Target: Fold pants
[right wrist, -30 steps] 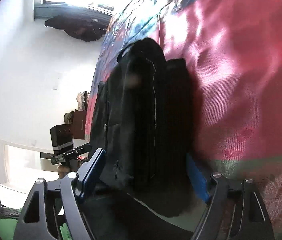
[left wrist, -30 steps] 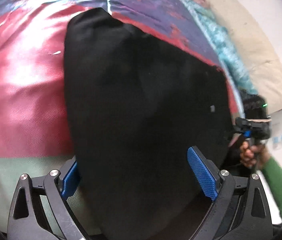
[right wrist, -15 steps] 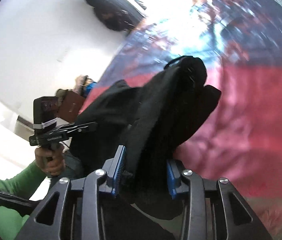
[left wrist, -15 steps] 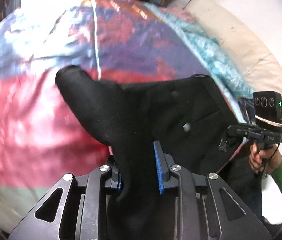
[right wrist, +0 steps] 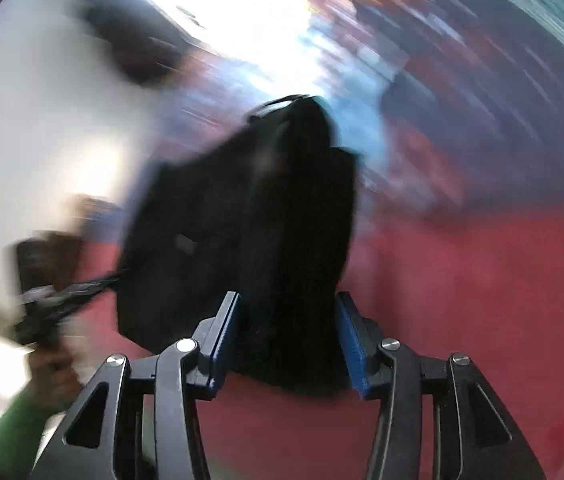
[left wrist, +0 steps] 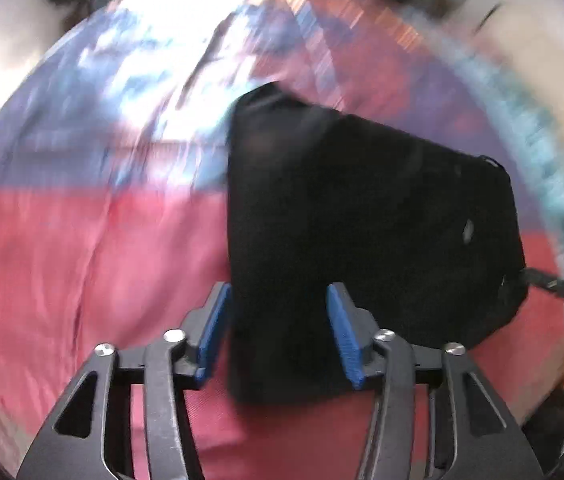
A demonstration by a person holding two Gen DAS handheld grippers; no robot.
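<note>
Satin bedspread (left wrist: 94, 264) in glossy red, with blue and purple patches farther back, fills most of both my views, badly smeared by motion blur. On it lies the black fabric pants (left wrist: 361, 216), folded into a thick dark slab; from the right wrist they look like bunched layers (right wrist: 266, 216) with a loop sticking up at the far end.

My left gripper (left wrist: 278, 328) has its blue-padded fingers (left wrist: 214, 320) apart, one on each side of the near edge of the pants; whether the pads touch the cloth I cannot tell. My right gripper (right wrist: 287, 340) is the same: fingers (right wrist: 347, 344) spread, straddling the near end of the bundle.

A pale turquoise fuzzy blanket (left wrist: 541, 152) runs along the bed's right edge in the left view. At the far side of the pants I see the other gripper's black tip (right wrist: 66, 292) close to the cloth, and a green sleeve (right wrist: 18, 424) below it. Bright glare (right wrist: 250, 24) washes out the back.
</note>
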